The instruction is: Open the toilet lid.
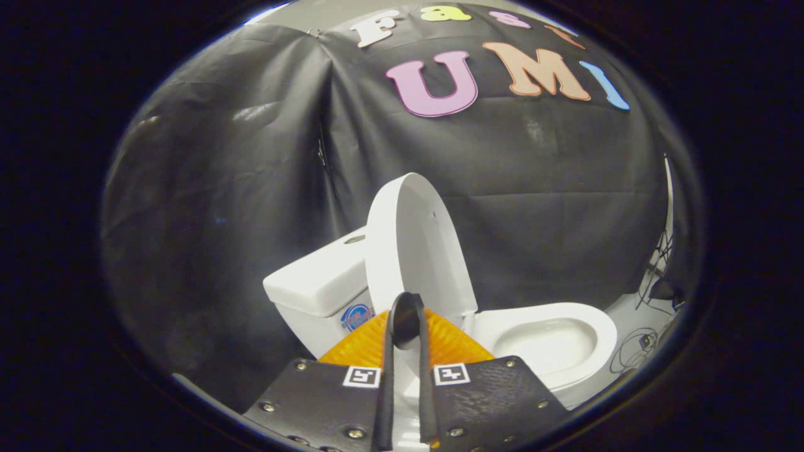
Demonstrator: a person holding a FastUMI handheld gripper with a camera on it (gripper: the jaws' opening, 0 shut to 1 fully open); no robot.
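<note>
The lid (414,245) already stands nearly upright, leaning back toward the tank (317,282) with the seat (553,342) and bowl bare, so I judge little is left but letting go, my gripper (407,320) pressed almost together with the lid's edge just ahead of it.

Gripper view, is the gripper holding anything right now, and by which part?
The gripper looks shut with nothing clearly held. Its fingers meet just in front of the raised toilet lid; any touch on the lid's lower edge cannot be told.
</note>
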